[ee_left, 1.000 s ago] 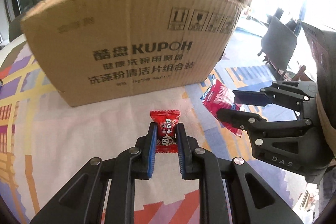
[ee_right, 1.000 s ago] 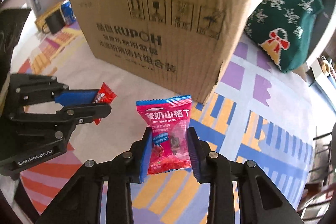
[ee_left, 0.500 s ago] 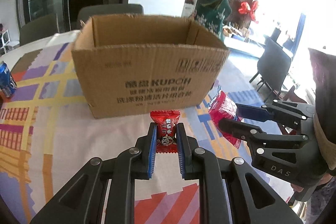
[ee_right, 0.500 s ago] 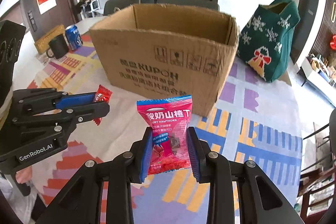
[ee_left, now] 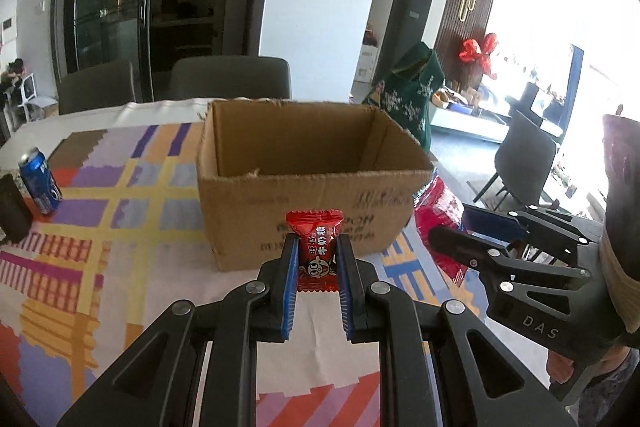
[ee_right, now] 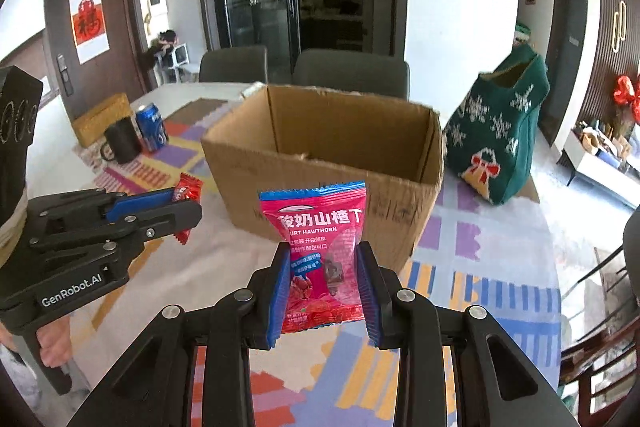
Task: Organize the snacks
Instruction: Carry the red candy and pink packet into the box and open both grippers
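My left gripper (ee_left: pixel 316 251) is shut on a small red candy (ee_left: pixel 315 239) and holds it in front of the open cardboard box (ee_left: pixel 304 195), above the table. My right gripper (ee_right: pixel 323 267) is shut on a pink hawthorn snack packet (ee_right: pixel 320 243), held before the same box (ee_right: pixel 328 167). In the left wrist view the right gripper (ee_left: pixel 448 231) is to the right with the packet (ee_left: pixel 436 223). In the right wrist view the left gripper (ee_right: pixel 188 205) is to the left with the candy (ee_right: pixel 187 189). What I can see of the box's inside is bare.
A blue soda can (ee_left: pixel 38 179) and a dark mug (ee_right: pixel 120 143) stand at the table's left. A yellow box (ee_right: pixel 102 125) lies behind them. A green knitted Christmas bag (ee_right: pixel 500 143) stands right of the box. Grey chairs (ee_left: pixel 230 79) line the far edge.
Both grippers have risen and pulled back from the box with their snacks. I now look down over the box's rim into its inside.
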Demonstrator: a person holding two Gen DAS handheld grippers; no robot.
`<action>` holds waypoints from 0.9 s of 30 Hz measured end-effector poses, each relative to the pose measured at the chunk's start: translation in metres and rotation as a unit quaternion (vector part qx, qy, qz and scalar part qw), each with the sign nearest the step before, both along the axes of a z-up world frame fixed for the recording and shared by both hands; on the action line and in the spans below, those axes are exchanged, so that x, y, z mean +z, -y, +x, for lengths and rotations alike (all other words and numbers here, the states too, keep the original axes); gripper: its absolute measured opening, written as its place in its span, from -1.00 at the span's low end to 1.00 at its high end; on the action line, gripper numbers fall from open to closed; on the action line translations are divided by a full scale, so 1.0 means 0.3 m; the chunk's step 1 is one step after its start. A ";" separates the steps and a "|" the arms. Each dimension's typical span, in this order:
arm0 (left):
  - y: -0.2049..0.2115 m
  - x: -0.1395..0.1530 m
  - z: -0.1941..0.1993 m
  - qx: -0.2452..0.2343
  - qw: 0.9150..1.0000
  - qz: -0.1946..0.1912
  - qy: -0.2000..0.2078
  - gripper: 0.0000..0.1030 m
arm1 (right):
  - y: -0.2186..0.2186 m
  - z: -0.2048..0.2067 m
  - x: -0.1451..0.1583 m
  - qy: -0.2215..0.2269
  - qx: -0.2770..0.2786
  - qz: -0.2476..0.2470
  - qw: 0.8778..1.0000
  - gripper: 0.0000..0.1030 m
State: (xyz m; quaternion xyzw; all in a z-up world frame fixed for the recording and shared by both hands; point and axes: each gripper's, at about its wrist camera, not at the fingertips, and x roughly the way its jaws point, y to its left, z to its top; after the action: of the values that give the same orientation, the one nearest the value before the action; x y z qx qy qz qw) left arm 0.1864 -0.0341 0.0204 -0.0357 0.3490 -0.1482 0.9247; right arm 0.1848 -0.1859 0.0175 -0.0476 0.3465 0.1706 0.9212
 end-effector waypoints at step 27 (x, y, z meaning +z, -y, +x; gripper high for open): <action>-0.036 0.128 0.349 0.017 1.000 0.022 -0.009 -0.63 | -0.027 0.286 0.153 0.017 -0.040 0.017 0.999 -0.36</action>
State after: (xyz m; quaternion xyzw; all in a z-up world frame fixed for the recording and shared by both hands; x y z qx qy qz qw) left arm 0.2912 -0.0234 0.0588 -0.0222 0.3597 -0.1241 0.9245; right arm 0.2705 -0.1779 0.0634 -0.0205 0.3294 0.1386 0.9338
